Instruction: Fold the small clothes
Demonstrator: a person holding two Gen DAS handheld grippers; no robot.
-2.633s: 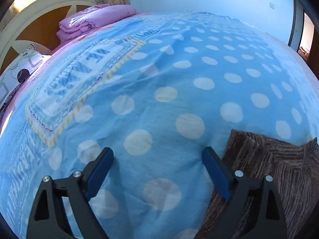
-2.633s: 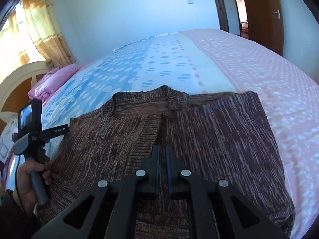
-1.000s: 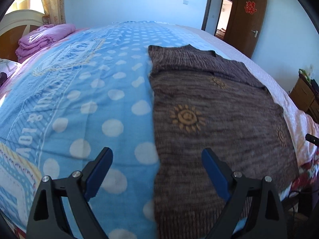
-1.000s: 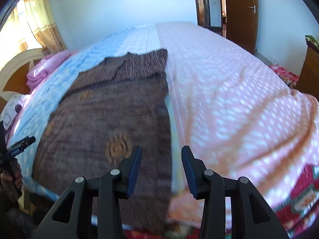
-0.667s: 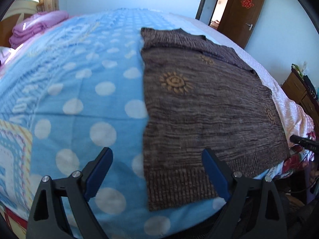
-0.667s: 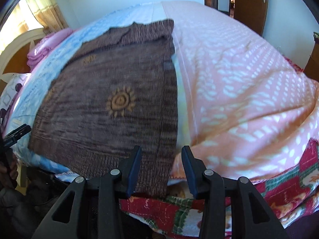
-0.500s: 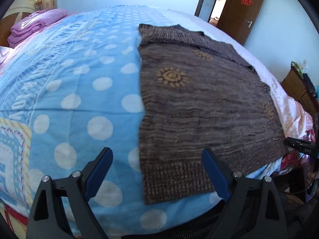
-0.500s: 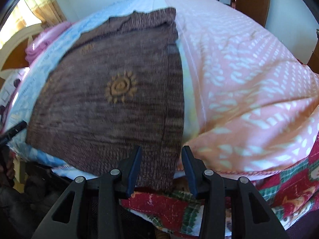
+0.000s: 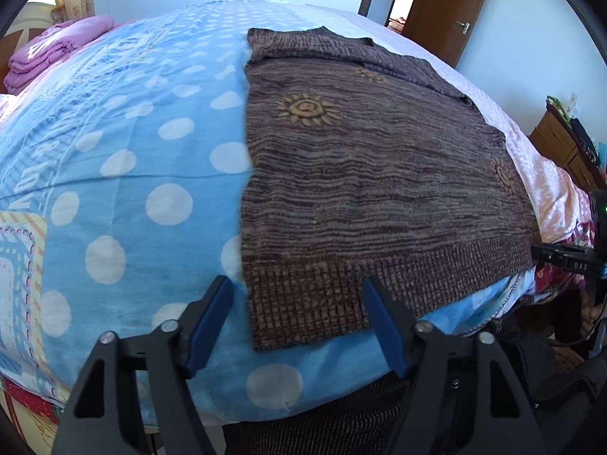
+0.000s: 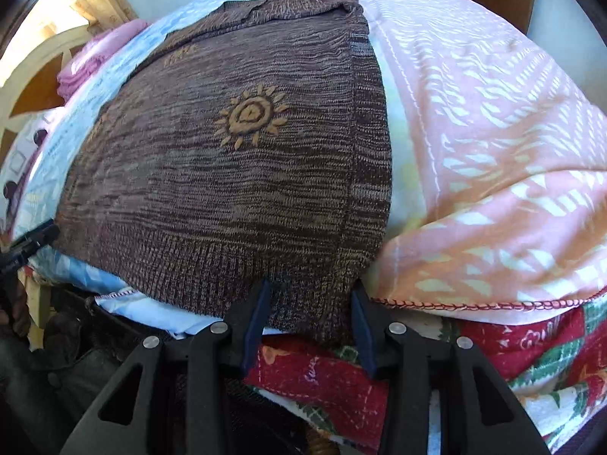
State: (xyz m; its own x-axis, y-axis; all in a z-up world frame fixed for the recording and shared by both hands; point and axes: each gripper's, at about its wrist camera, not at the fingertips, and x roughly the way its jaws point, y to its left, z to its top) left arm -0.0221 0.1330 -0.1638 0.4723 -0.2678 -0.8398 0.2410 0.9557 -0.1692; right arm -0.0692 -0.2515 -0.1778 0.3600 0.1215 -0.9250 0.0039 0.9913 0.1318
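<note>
Bed takes most of both views: blue sheet with white dots on the left of the left wrist view, pink patterned cover on the right of the right wrist view. Blue sheet carries pale block letters along its left edge, only partly legible. Brown knit sweater lies flat across the middle of the bed, orange sun motifs on it, ribbed hem at the near edge of the mattress. Red patchwork quilt hangs below the hem, lower centre of the right wrist view; writing stitched on it, unreadable. Brown door, upper right of the left wrist view, bears a red double-happiness emblem. Folded pink bedding at upper left near the headboard. Left gripper, blue pads, jaws spread wide, straddling the hem's left corner, holding nothing. Right gripper, jaws partly apart, either side of the hem's right corner; whether the pads touch the knit, cannot tell. Other handle visible at the right edge of the left wrist view, lettering "OAS" partly readable.
</note>
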